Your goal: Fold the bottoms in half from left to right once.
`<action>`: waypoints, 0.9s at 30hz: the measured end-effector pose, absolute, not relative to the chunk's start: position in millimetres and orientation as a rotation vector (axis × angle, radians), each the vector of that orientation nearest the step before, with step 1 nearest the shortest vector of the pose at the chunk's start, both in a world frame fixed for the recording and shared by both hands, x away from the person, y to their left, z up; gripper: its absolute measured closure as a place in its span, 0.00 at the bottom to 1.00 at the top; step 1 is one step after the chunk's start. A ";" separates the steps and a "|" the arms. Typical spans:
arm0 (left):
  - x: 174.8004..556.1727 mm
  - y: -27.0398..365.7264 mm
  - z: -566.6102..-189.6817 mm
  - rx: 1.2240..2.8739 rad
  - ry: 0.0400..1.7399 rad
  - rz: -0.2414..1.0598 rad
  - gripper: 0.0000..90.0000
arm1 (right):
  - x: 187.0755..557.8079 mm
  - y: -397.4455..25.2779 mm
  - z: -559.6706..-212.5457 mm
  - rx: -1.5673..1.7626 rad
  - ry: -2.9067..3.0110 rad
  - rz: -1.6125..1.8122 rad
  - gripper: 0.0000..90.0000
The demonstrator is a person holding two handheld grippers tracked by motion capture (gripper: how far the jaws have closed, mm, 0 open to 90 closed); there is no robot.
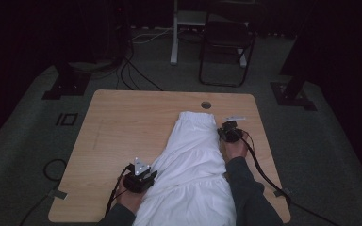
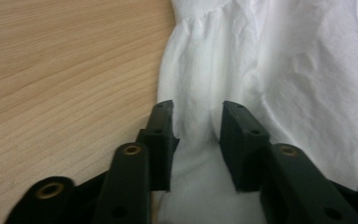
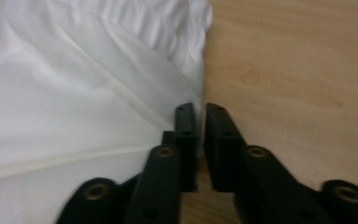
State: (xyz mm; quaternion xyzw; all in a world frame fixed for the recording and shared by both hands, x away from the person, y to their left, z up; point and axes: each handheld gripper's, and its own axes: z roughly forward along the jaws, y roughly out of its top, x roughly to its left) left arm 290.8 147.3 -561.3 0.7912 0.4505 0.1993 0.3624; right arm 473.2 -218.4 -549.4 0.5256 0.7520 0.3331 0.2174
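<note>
Skirt (image 1: 191, 165) lies lengthwise at centre-right of the counter (image 1: 122, 122). Your left gripper (image 1: 141, 176), lower centre, straddles its hem edge, jaws apart; farther up, your right gripper (image 1: 228, 132) looks nearly closed, seemingly on the waist edge. Next, close left, then fold.

A light wooden desk (image 1: 122, 127) with rounded corners stands on grey floor. A white gathered garment (image 1: 193, 165) lies on its right half, running from the near edge toward a round cable hole (image 1: 206, 104) by the far edge.
</note>
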 end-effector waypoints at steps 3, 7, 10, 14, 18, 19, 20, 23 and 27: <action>301.7 154.6 -540.3 1.996 1.143 0.482 0.64 | 467.6 -226.5 -531.4 1.454 2.001 1.023 0.62; 328.2 144.2 -513.4 2.001 1.072 0.486 0.61 | 464.1 -220.9 -517.9 1.413 2.004 1.125 0.54; 354.9 127.4 -503.9 1.999 1.022 0.506 0.60 | 464.8 -208.3 -523.9 1.390 2.069 1.120 0.52; 390.9 98.7 -514.2 2.040 0.986 0.466 0.57 | 468.7 -196.6 -543.3 1.423 2.112 1.042 0.50; 408.2 78.8 -541.4 2.101 1.020 0.469 0.57 | 469.4 -191.9 -556.3 1.456 2.125 0.989 0.50; 408.7 76.7 -547.1 2.113 1.031 0.473 0.57 | 468.3 -191.9 -557.2 1.440 2.120 0.992 0.50; 407.8 75.6 -551.5 2.118 1.041 0.473 0.57 | 467.3 -191.6 -557.7 1.432 2.119 0.988 0.50; 401.0 79.0 -559.1 2.104 1.051 0.472 0.56 | 463.1 -189.8 -559.3 1.384 2.123 0.961 0.49; 384.6 86.4 -561.4 2.077 1.068 0.481 0.56 | 452.9 -188.1 -560.1 1.372 2.126 0.957 0.49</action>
